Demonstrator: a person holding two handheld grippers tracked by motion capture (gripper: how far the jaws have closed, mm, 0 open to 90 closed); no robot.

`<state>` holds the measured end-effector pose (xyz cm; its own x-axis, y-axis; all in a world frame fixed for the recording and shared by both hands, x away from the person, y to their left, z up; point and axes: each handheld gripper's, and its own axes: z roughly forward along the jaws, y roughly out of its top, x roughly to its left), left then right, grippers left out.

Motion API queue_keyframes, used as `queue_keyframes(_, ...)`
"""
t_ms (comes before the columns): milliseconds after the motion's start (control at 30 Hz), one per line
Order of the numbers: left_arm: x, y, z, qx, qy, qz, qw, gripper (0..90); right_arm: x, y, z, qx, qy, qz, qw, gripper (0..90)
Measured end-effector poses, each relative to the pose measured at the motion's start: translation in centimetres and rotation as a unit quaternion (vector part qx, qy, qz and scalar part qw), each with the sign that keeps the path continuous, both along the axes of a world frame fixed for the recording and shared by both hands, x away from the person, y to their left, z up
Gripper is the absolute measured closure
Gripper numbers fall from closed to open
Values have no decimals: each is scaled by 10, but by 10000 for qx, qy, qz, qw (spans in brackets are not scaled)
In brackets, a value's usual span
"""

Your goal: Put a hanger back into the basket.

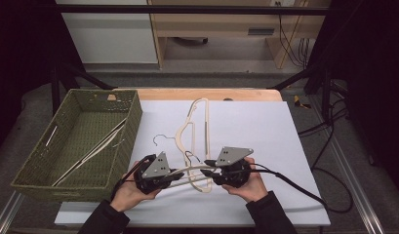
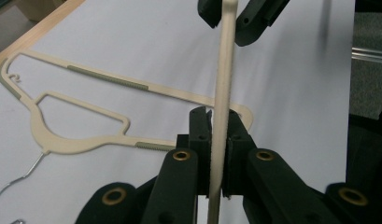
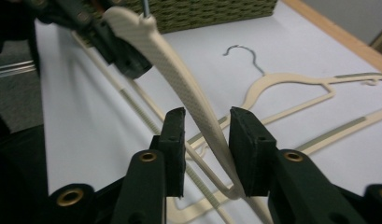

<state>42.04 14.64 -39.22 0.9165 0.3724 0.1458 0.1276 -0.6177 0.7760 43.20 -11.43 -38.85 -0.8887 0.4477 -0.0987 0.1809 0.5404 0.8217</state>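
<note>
I've got the left hand-held gripper (image 2: 216, 140) pinched shut on a cream hanger (image 2: 223, 93) just above the tabletop (image 1: 265, 131), its long axis running L-to-R into the right hand-held gripper (image 3: 207, 140), jaws spread, not gripping.

I'm working in what is looking like a lab or office recording bay: a white-sheeted table (image 1: 265, 126) sitting inside a black metal frame (image 1: 187, 9), cables (image 1: 329, 146) trailing over grey carpet, plain wooden desks (image 1: 211, 29) standing behind.
</note>
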Motion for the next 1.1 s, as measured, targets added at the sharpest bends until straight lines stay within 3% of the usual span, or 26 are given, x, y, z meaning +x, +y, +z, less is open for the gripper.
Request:
queue_keyframes(100, -1, 0, -2, 9, 1, 189, 9998, 851, -2, -1, 1, 67, -100, -155, 9998, 546)
queue_keyframes(200, -1, 0, -3, -10, 8, 480, 9988, 851, -7, -5, 6, 232, -357, -297, 9987, 442)
queue_keyframes(267, -1, -1, -4, -90, 24, 703, 9975, 851, -9, -6, 8, 299, -374, -334, 9983, 441)
queue_keyframes(367, 0, -4, -3, -92, -7, 958, 9954, 851, -14, -10, 16, 565, -469, -377, 9966, 524)
queue_keyframes(500, 1, -10, -2, -6, -92, 1146, 9934, 851, -19, -20, 30, 1168, -302, -283, 9923, 852)
queue_keyframes(533, 2, -11, -2, 3, -88, 1158, 9932, 851, -20, -21, 34, 1310, -298, -257, 9906, 900)
queue_keyframes(633, 4, -15, -3, -15, -33, 1212, 9926, 850, -22, -24, 43, 1593, -258, -261, 9865, 900)
queue_keyframes(767, 4, -21, -4, 42, -48, 1170, 9931, 851, -24, -17, 50, 1711, -303, -199, 9846, 900)
queue_keyframes(900, 0, -22, -3, 39, -71, 1085, 9941, 851, -19, -16, 54, 1805, -342, -449, 9820, 900)
queue_keyframes(1100, -4, -20, 0, -48, -74, 1077, 9941, 850, -17, -17, 55, 1734, -319, -603, 9825, 900)
